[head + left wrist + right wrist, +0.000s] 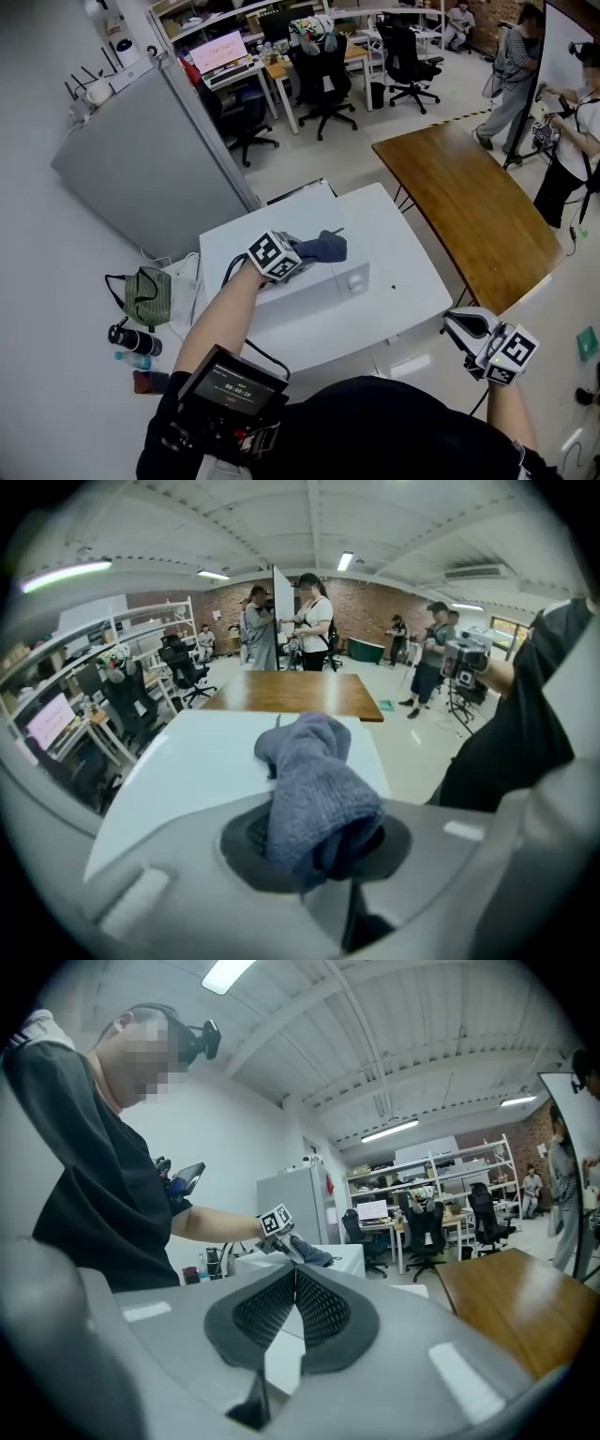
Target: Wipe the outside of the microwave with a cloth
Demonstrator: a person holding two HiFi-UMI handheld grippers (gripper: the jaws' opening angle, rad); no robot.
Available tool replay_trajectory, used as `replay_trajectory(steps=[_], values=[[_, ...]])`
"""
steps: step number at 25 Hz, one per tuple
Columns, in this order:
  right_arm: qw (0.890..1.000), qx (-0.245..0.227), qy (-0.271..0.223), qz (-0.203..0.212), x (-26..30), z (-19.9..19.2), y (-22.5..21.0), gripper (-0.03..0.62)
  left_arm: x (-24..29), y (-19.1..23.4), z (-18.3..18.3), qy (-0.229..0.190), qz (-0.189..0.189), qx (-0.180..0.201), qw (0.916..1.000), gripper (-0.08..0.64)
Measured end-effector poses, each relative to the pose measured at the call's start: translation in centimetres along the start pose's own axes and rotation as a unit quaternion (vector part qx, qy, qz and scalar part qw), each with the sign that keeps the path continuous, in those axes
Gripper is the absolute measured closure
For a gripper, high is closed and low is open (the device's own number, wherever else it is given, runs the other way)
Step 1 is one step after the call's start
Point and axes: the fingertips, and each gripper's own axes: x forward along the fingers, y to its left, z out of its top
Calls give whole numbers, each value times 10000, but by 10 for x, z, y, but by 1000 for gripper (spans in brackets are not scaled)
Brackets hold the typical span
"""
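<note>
The cloth (314, 789) is clamped in the left hand-held gripper (305, 251), seemingly touching the microwave (323, 283) top; the right hand-held gripper (296, 1307) is held clenched, empty, beyond the surface's (412, 272) near right corner.

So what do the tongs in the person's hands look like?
Both are pale grey plastic. The left gripper and the right gripper each carry a white cube with black square markers on its faces. The tongs have dark, ribbed pads inside. The person wears a black short-sleeved top.
</note>
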Motion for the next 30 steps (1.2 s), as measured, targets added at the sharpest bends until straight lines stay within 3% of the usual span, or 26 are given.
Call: replay_trajectory(steps=[5,10,12,14,17,21,26,28,30], values=[[9981,-239,140,551,75,6,66,584,-98,15,-135,143,451,-531,9975,485],[9904,-356,141,1328,153,12,169,586,-206,23,-281,191,1044,-1337,9853,485],[9875,-312,126,1542,171,17,196,585,-231,21,-312,79,1186,-1574,9804,485],[9859,-335,122,1637,177,20,209,585,-247,19,-316,-121,1299,-1643,9777,485],[9867,-437,102,1562,164,23,203,586,-247,9,-270,-476,1239,-1373,9816,485],[9910,-424,10,1267,117,27,166,585,-200,-15,-147,-781,818,-604,9917,485],[9979,-335,-11,560,14,22,83,585,-80,-45,11,-911,241,51,9955,485],[9994,-288,-26,179,-25,18,49,585,-32,-58,53,-855,9,196,9961,485],[9996,-244,73,-143,-59,7,22,584,9,-68,72,-619,-93,378,9973,485]])
